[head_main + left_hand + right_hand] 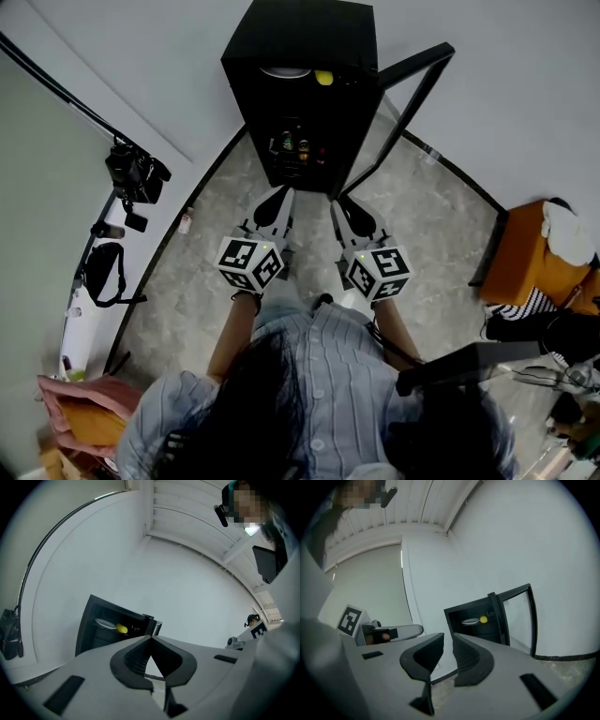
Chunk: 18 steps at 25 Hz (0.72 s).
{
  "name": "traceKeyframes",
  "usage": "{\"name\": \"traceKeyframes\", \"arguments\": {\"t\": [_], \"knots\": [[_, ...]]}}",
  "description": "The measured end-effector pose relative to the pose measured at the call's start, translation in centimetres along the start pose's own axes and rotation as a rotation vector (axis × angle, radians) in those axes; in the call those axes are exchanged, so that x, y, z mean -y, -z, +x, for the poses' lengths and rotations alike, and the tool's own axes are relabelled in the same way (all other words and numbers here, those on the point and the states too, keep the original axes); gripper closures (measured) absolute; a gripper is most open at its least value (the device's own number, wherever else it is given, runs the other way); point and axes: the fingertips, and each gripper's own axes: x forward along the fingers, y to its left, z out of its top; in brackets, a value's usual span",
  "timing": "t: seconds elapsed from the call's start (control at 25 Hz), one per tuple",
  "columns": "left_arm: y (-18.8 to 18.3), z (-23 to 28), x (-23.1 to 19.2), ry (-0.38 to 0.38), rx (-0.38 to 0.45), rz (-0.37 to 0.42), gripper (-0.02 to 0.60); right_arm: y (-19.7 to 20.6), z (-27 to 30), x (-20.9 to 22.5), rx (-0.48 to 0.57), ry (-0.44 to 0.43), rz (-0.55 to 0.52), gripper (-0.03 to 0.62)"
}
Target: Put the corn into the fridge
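Observation:
The yellow corn (324, 78) lies on the top shelf of the black fridge (300, 37), beside a white plate (284, 72). The fridge's glass door (405, 111) stands swung out to the right. Both grippers hang side by side in front of the fridge, some way back from it. My left gripper (279, 195) is shut with its tips touching and nothing in it (151, 638). My right gripper (342, 202) shows a narrow gap between its jaws, and that gap is empty (448, 637). From each gripper view the corn (122, 629) (483, 619) shows small inside the fridge.
Bottles (295, 147) stand on a lower fridge shelf. A camera on a tripod (136, 173) is at the left wall, with a pink bag (84, 412) below it. An orange box (525, 253) sits at the right. White walls meet behind the fridge.

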Motion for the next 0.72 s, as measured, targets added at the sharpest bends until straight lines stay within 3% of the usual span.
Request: {"name": "traceKeyframes", "arguments": {"t": [0.24, 0.4, 0.72], "knots": [[0.9, -2.7, 2.5, -0.039, 0.018, -0.009, 0.572, 1.2, -3.5, -1.8, -0.010, -0.072, -0.010, 0.525], [2.0, -4.7, 4.0, -0.073, 0.030, -0.028, 0.572, 2.3, -5.9, -2.4, -0.027, -0.084, -0.061, 0.539], [3.5, -7.5, 6.3, -0.084, 0.021, -0.035, 0.572, 3.4, -8.5, -3.4, -0.022, -0.101, -0.046, 0.562]]}}
